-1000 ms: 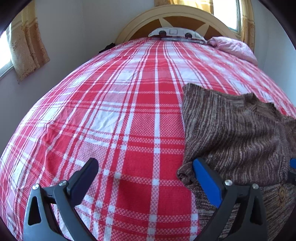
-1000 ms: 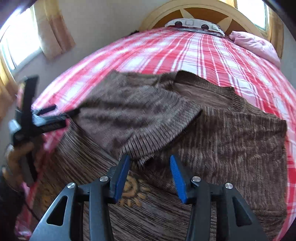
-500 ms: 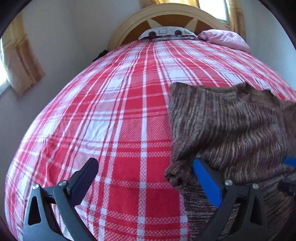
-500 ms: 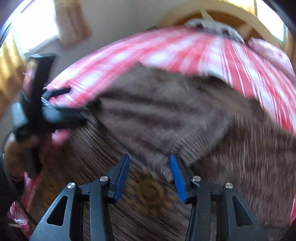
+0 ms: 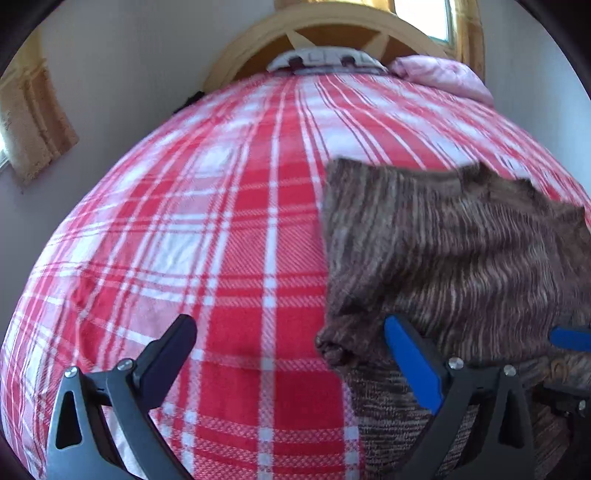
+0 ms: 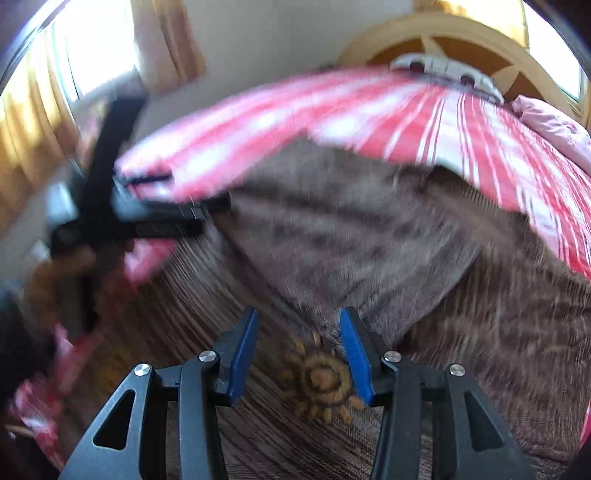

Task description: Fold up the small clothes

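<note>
Tongs on the left hand (image 5: 290, 360) gape wide over the red plaid bed (image 5: 221, 229), gripping nothing. The right tongs (image 6: 297, 350) stand half apart, empty, above the brown knit sweater (image 6: 480, 314), which lies on the bed with one sleeve (image 5: 424, 251) folded across it.

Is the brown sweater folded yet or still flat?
Partly folded. One sleeve of the brown sweater lies folded over its body, above the sun patch.

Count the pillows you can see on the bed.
1: a pink pillow lies at the bed's far right corner, beside the headboard. Others may be hidden behind the bedspread's rise.
</note>
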